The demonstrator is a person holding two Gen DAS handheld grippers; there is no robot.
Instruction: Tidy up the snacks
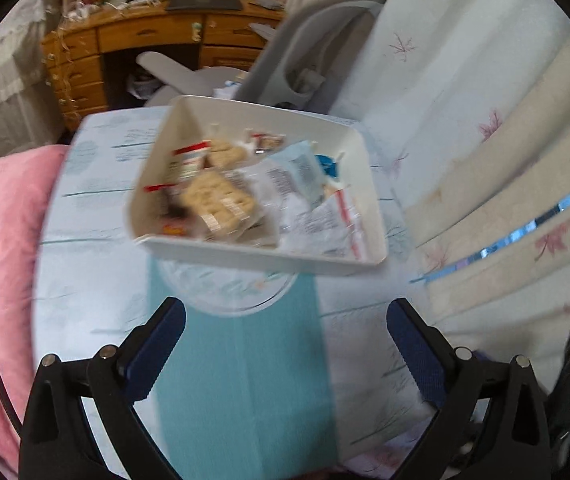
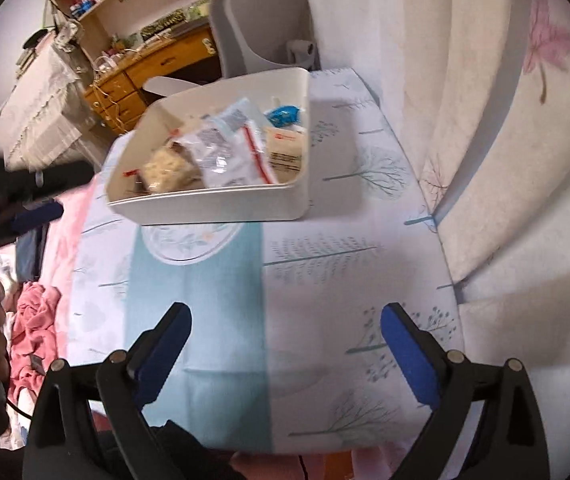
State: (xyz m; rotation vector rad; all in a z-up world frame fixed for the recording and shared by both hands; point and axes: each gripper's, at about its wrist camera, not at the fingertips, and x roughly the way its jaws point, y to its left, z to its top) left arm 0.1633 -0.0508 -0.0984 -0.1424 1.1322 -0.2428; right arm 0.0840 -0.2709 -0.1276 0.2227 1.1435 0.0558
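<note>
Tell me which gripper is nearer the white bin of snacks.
Left, it seems. The left gripper hangs just short of the bin, at its near wall; the right gripper is farther back, with more tablecloth between.

Two handheld claws, black frames with blue pads

Left claw [image 1: 285, 324] and right claw [image 2: 285, 326]: black angular arms, silver round screw heads, textured blue fingers [image 2: 409, 356].

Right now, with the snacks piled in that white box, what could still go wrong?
The white box sits near the table's far edge, by the grey chair; a nudge might tip it off. The snack packets are heaped loosely, so the top ones could slide out. Both the left gripper and right gripper are open and empty.
</note>
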